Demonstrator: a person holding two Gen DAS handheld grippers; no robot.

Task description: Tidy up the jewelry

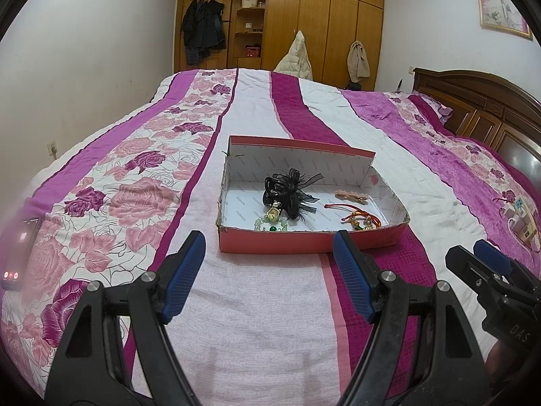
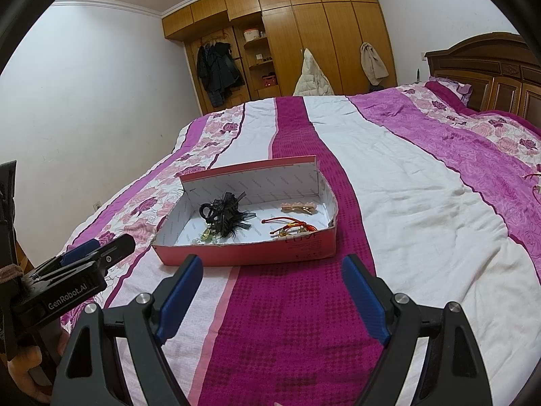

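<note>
A shallow pink cardboard box (image 1: 270, 245) with a white inside lies on the bed; it also shows in the right wrist view (image 2: 250, 253). In it lie a black bow hair claw (image 1: 289, 191) (image 2: 223, 215), a green bead bracelet with a charm (image 1: 272, 223) (image 2: 206, 235), a pink hair clip (image 1: 351, 196) (image 2: 297, 207) and a red-orange cord bracelet (image 1: 360, 218) (image 2: 292, 227). My left gripper (image 1: 268, 253) is open and empty, just short of the box's near wall. My right gripper (image 2: 272, 279) is open and empty, also just before the box.
The bed has a pink, purple and white floral quilt (image 1: 263, 321). A phone (image 1: 18, 253) lies at its left edge. Small pastel items (image 1: 519, 218) lie at the right. A wooden headboard (image 1: 490, 111) and wardrobe (image 1: 304, 20) stand behind.
</note>
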